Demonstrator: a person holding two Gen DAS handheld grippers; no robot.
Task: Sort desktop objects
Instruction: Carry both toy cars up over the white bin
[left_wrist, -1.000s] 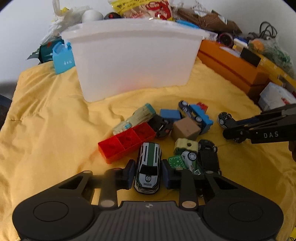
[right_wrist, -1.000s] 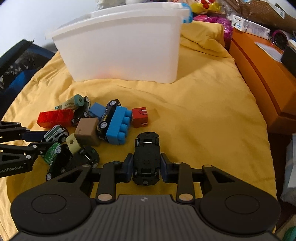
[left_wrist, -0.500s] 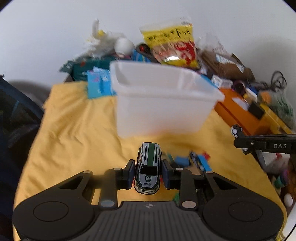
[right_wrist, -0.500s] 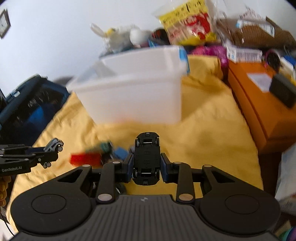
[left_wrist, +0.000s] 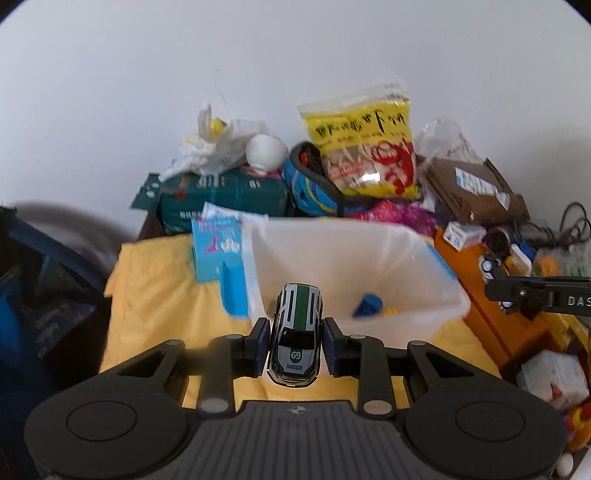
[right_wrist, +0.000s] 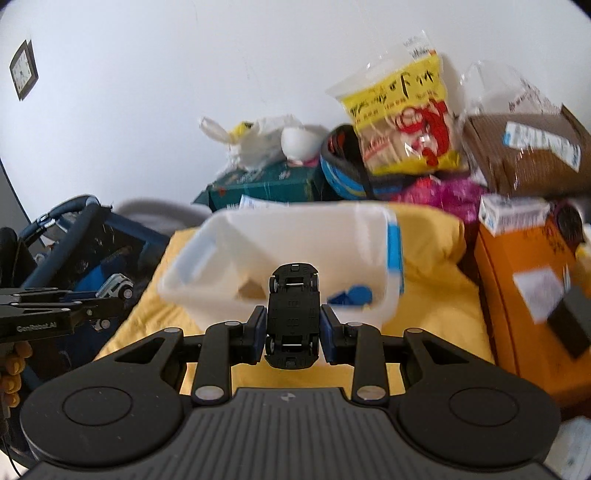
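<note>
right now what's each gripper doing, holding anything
Left gripper: closed on the white and green toy car.
Right gripper: closed on the black toy car, underside up.

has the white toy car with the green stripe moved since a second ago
Yes. The white toy car, clamped in the left hand-held gripper, has gone up off the yellow cloth toward the white bin, whose inside now shows.
</note>
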